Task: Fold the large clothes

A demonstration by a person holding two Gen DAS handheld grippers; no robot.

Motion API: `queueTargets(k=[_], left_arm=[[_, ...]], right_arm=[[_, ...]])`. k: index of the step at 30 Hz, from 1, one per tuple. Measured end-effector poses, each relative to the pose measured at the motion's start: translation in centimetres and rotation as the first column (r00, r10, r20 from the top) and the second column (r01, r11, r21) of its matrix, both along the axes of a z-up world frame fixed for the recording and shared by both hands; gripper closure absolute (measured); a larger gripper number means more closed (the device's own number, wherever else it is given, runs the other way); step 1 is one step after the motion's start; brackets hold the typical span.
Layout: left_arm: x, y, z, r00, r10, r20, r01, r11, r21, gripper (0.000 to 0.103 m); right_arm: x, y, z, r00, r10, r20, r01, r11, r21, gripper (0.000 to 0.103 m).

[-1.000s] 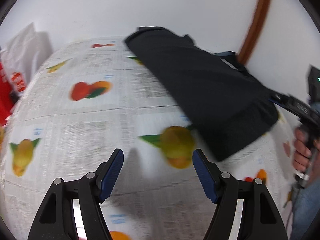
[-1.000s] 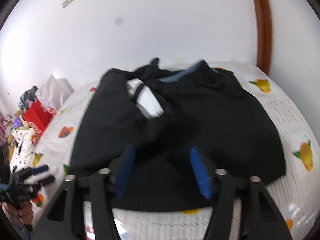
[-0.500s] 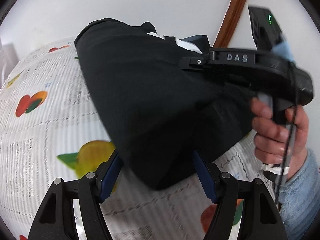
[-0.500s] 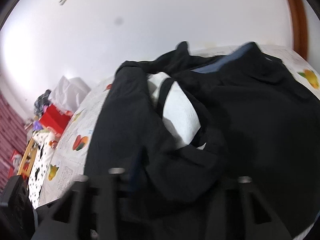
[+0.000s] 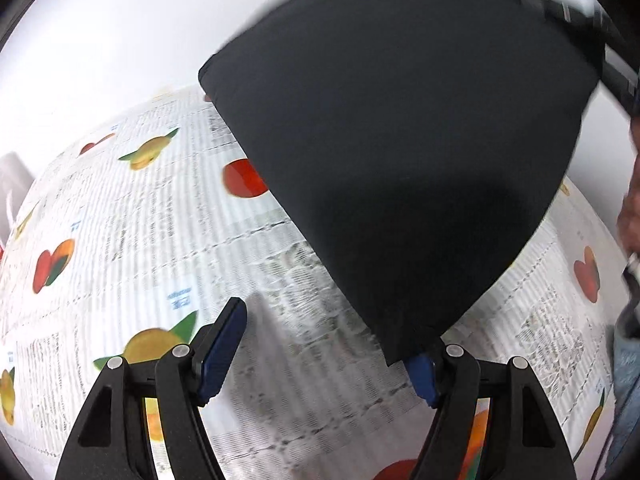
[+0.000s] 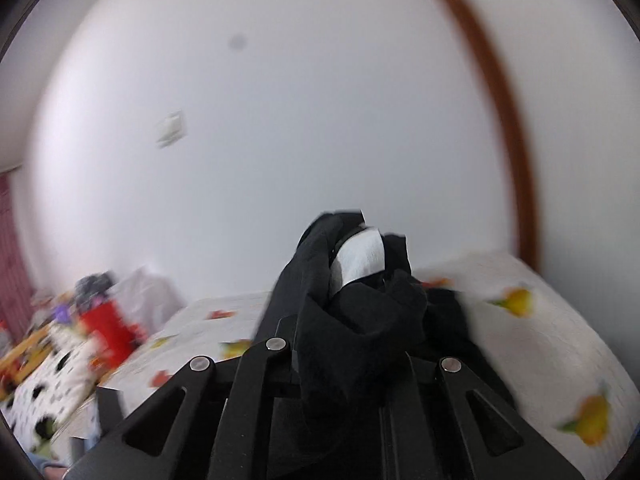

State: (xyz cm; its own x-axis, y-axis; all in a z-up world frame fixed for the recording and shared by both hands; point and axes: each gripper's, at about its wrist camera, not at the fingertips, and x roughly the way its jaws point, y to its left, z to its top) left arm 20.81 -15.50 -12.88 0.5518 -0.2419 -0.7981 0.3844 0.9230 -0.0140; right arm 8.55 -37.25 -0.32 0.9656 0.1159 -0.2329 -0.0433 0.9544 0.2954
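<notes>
White walls and a fruit-printed newsprint tablecloth (image 5: 168, 232) frame the scene as a large black garment (image 5: 400, 152) hangs over the surface, its lowest corner dipping toward the near edge of the cloth. At left of the garment, the left gripper (image 5: 324, 350) holds its blue-padded fingers (image 5: 222, 344) wide apart and empty; the garment's bottom corner drapes just over the right-hand finger, though nothing pinches it. To the right of the garment's top, the person's right hand (image 5: 630, 208) shows at the frame edge.

In the right wrist view, the right gripper (image 6: 340, 364) is wrapped in bunched black fabric, with a white inner label or lining (image 6: 360, 258) showing at the top of the bundle. Its fingers are buried under the cloth; they appear clamped on the garment, which rises with them off the tablecloth.

The fabric looks soft, thin and limp, likely light but prone to sagging and slipping into folds. A hem corner or seam edge, such as the hanging point near the left gripper, seems the soundest place to take hold.
</notes>
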Motion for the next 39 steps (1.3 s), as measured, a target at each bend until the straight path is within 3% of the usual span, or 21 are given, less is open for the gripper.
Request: queueTargets(k=[3, 6, 9, 10, 13, 15, 16, 22, 28, 34, 39], left_arm=[[0.1, -1.2, -0.1, 1.000, -0.023, -0.005, 0.023, 1.000, -0.007, 0.031], [-0.3, -1.6, 0.0, 0.999, -0.047, -0.002, 0.047, 0.999, -0.009, 0.033], [-0.4, -2.8, 0.2, 0.998, -0.060, -0.001, 0.060, 0.998, -0.012, 0.039], [-0.4, -3.0, 0.2, 0.998, -0.065, -0.004, 0.065, 0.998, -0.019, 0.044], [-0.7, -3.5, 0.4, 0.996, -0.085, -0.017, 0.084, 0.995, -0.049, 0.060], [-0.7, -3.1, 0.5, 0.995, -0.094, -0.024, 0.092, 0.993, -0.071, 0.076], [-0.8, -3.0, 0.5, 0.995, -0.096, -0.032, 0.093, 0.992, -0.089, 0.090], [-0.6, 0.9, 0.9, 0.999, -0.014, -0.035, 0.009, 0.990, -0.142, 0.095], [-1.0, 6.1, 1.7, 0.996, 0.080, -0.024, -0.083, 0.984, -0.158, 0.096], [-1.5, 11.3, 1.3, 0.982, 0.180, -0.064, -0.188, 0.971, -0.148, 0.097], [-2.7, 12.8, 1.4, 0.981, 0.174, -0.088, -0.187, 0.967, -0.174, 0.097]], right_arm=[[-0.1, -3.8, -3.4, 0.984, -0.128, -0.122, 0.136, 0.989, 0.061, 0.093], [0.3, -6.2, -7.1, 0.940, -0.184, -0.287, 0.215, 0.973, 0.082, 0.091], [0.3, -7.1, -8.1, 0.921, -0.200, -0.335, 0.236, 0.969, 0.070, 0.078], [0.2, -7.2, -8.0, 0.917, -0.210, -0.338, 0.241, 0.969, 0.052, 0.070], [0.3, -7.2, -7.8, 0.899, -0.245, -0.363, 0.253, 0.967, -0.027, 0.058], [0.7, -6.8, -8.2, 0.883, -0.247, -0.399, 0.245, 0.968, -0.057, 0.058], [0.8, -6.6, -8.4, 0.878, -0.238, -0.415, 0.236, 0.970, -0.057, 0.059], [1.7, -5.5, -9.6, 0.882, -0.159, -0.443, 0.172, 0.985, -0.011, 0.079], [3.5, -1.7, -9.7, 0.886, -0.085, -0.457, 0.101, 0.995, 0.012, 0.081], [5.7, 3.3, -9.2, 0.886, 0.004, -0.464, 0.006, 1.000, 0.021, 0.081], [3.6, 4.2, -8.0, 0.898, 0.010, -0.441, -0.011, 1.000, 0.001, 0.079]])
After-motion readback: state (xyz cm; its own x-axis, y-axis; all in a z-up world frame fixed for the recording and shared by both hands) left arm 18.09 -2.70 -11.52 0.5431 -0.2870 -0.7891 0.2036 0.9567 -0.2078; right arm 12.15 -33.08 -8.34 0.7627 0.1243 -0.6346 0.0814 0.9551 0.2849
